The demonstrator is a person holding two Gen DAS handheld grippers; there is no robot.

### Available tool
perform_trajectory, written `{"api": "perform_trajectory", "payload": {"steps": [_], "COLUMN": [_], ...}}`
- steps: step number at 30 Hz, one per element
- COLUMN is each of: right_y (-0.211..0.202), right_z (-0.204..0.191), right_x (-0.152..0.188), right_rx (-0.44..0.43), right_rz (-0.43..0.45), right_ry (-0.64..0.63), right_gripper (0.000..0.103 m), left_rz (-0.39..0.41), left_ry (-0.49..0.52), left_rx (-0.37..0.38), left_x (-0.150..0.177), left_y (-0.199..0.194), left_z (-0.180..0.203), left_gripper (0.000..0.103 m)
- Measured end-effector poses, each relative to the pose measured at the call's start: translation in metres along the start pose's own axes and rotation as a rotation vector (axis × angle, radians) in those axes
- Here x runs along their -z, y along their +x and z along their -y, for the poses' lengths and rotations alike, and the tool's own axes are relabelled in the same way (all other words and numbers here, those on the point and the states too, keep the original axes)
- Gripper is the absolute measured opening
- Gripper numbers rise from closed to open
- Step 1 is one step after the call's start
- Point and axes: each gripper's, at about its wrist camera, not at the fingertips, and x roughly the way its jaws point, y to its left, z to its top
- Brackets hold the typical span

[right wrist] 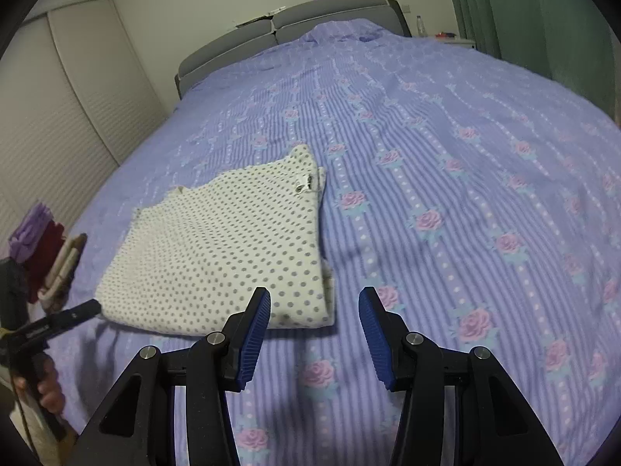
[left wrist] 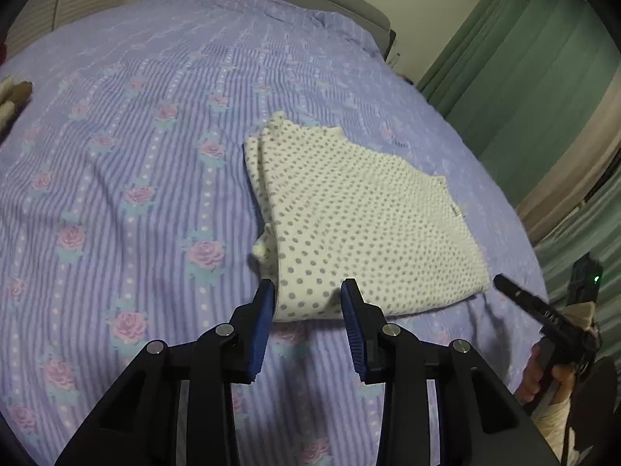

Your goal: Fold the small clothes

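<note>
The small white garment with grey polka dots (left wrist: 361,225) lies flat on the bed cover of lilac cloth with stripes and pink roses (left wrist: 136,136), already folded at least once, because double edges show at its far corner. It rests near the front part of the bed, which keeps it within reach of both hands.

The left gripper with black arms and blue ribbed pads (left wrist: 308,303) stands at the near left corner of the garment. Its jaws are partly open and the corner lies between the pads; the cloth there seems a little raised, but I cannot tell for sure whether the pads already press on it. I judge that this corner is chosen as one end of the near edge for the next fold.

The right gripper (right wrist: 314,306) is at the near right corner. Its jaws stand moderately open and hold nothing: the left pad is just over the garment's edge, the right pad over bare cover. So both tools frame the same near edge, probably to lift it together and carry it toward the far side.
</note>
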Motion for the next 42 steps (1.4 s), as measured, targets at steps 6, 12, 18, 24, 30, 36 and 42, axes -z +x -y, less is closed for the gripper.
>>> {"api": "perform_trajectory", "payload": {"steps": [6,12,18,24,30,36,42], "right_y": [0.007,0.008,0.016,0.026,0.034,0.034,-0.005], "right_z": [-0.002,-0.005,-0.002,-0.001,0.004,-0.003,-0.027], "right_x": [0.002,0.002,0.003,0.002,0.004,0.002,-0.001], "right_rx": [-0.03,-0.023,-0.021,-0.031,0.04,0.109,0.206], "right_rz": [-0.013,-0.013,-0.032,-0.045,-0.083,-0.095,-0.011], "right_ry": [0.008,-0.003,-0.002,-0.003,0.018,0.005,-0.055], "right_gripper": [0.049,0.049,0.049,0.033,0.007,0.01,0.045], "left_rz": [-0.011,0.053,0.008,-0.013,-0.025,-0.034,0.07], "left_ry": [-0.04,0.002,-0.019,-0.018,-0.033,-0.014,0.12], "left_rx": [0.032,-0.043,-0.067,-0.082,-0.072,-0.132,-0.185], "left_x": [-0.002,0.008,0.013,0.015,0.018,0.02,0.006], "left_y": [0.001,-0.018,-0.002,0.006,0.01,0.0,-0.036], "left_z": [-0.008,-0.005,-0.016,-0.018,-0.024,-0.025,-0.014], "left_gripper": [0.019,0.005,0.005,0.005,0.006,0.032,0.056]}}
